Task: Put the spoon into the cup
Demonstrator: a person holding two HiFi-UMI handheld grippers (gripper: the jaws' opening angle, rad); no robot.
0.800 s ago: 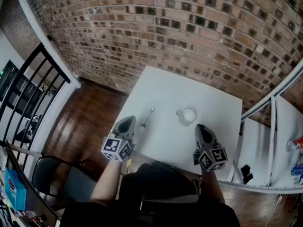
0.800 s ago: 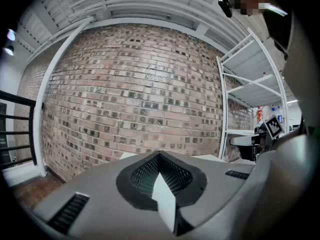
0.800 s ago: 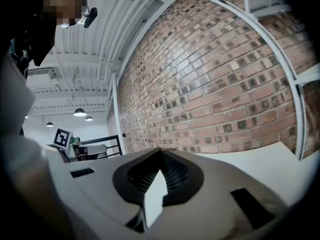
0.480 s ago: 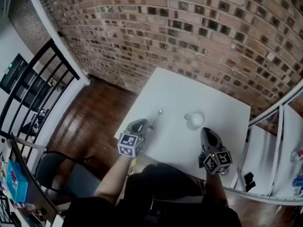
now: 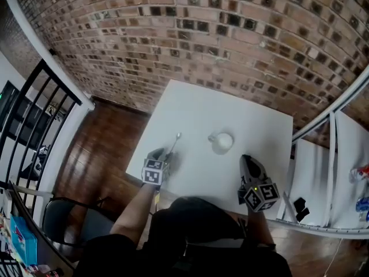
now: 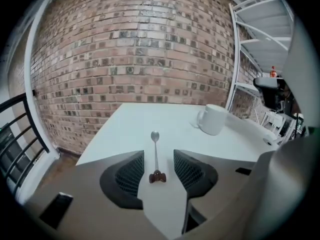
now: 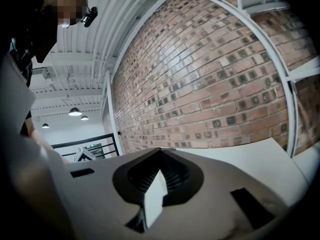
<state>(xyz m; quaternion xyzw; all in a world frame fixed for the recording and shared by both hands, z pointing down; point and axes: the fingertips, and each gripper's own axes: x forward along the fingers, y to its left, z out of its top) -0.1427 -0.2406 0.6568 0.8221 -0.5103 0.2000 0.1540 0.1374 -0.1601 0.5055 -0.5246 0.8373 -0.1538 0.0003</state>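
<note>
The left claw [image 6: 158, 154] is wide open, one jaw on each side of the spoon [image 6: 155, 146], not touching it. The spoon lies flat on the white table [image 6: 125, 126]. The cup [image 6: 214, 119] stands well apart. The right claw [image 7: 159, 170] is closed, empty.

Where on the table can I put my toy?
The far half of the table, between the cup and the brick wall, is bare. So is the strip right of the cup. It's crowded near the left edge, where the left gripper straddles the spoon.
</note>
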